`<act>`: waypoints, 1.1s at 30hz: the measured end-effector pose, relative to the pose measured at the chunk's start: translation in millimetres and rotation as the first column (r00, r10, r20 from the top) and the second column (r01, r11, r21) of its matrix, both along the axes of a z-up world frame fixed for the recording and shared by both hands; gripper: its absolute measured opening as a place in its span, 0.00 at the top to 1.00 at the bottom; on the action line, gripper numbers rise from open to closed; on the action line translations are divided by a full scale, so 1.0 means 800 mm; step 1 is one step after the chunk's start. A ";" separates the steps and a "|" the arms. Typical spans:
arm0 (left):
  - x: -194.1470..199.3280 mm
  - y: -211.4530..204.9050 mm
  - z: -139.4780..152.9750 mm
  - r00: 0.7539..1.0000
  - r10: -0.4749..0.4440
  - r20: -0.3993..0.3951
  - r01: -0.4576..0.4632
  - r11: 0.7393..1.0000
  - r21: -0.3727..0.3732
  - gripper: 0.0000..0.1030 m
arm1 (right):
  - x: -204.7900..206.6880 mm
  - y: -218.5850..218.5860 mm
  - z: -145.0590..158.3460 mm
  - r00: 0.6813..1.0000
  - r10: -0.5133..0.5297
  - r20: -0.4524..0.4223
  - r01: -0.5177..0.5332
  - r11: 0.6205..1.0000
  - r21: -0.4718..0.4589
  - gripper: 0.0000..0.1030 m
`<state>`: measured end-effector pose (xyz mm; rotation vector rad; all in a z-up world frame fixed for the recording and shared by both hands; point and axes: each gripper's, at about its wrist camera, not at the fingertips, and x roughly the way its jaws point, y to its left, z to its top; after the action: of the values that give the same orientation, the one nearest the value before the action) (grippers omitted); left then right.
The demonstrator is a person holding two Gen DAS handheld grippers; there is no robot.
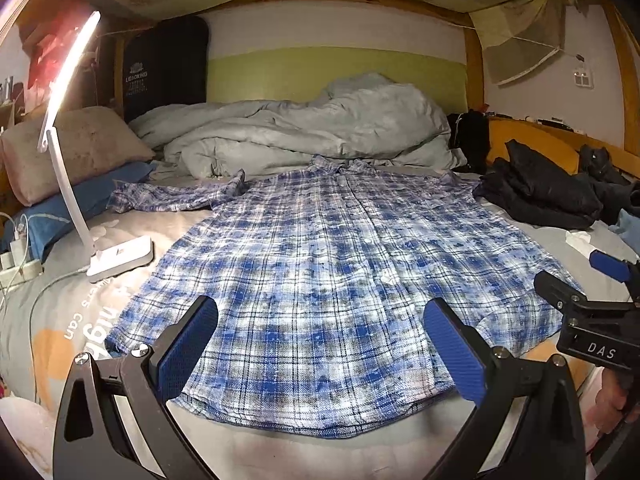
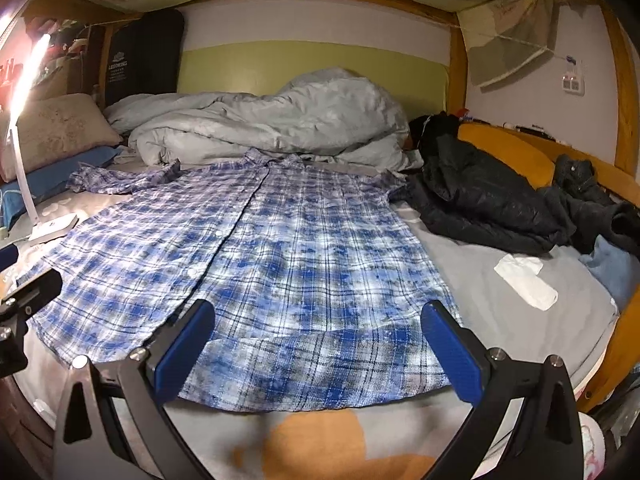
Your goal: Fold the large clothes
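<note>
While nothing was gripped, the following were recorded:
Plaid shirt (image 1: 320,280): laid flat on bed sheet (image 2: 500,308).
Left gripper (image 1: 320,344): jaws spread wide.
Right gripper (image 2: 320,344): jaws spread wide.

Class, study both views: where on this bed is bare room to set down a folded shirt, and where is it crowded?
Free: grey sheet between plaid shirt and white tissue; also the strip below the hem. Crowded: dark jacket on the right, duvet behind, lamp on the left.

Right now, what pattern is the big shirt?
Blue-and-white plaid shirt, clearest in the right wrist view.
</note>
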<state>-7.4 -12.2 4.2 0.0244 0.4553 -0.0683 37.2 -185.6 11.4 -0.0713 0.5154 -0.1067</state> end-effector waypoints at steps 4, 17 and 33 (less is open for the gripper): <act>0.002 0.000 -0.001 1.000 0.007 -0.006 -0.007 1.000 0.006 0.01 | -0.001 -0.003 0.000 1.000 -0.013 0.002 0.013 1.000 0.012 0.00; 0.000 -0.009 -0.003 1.000 -0.003 0.012 0.003 0.999 0.042 0.00 | 0.003 -0.001 -0.006 0.999 -0.035 0.007 0.036 0.999 -0.028 0.00; -0.013 -0.001 0.007 0.996 0.019 0.090 -0.028 0.994 0.103 0.00 | -0.008 0.007 0.002 0.994 0.102 -0.042 -0.104 0.993 -0.053 0.00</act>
<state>-17.7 -12.7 10.0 0.1244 0.3699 -0.0198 30.9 -179.8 12.8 -0.1538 0.5470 -0.0184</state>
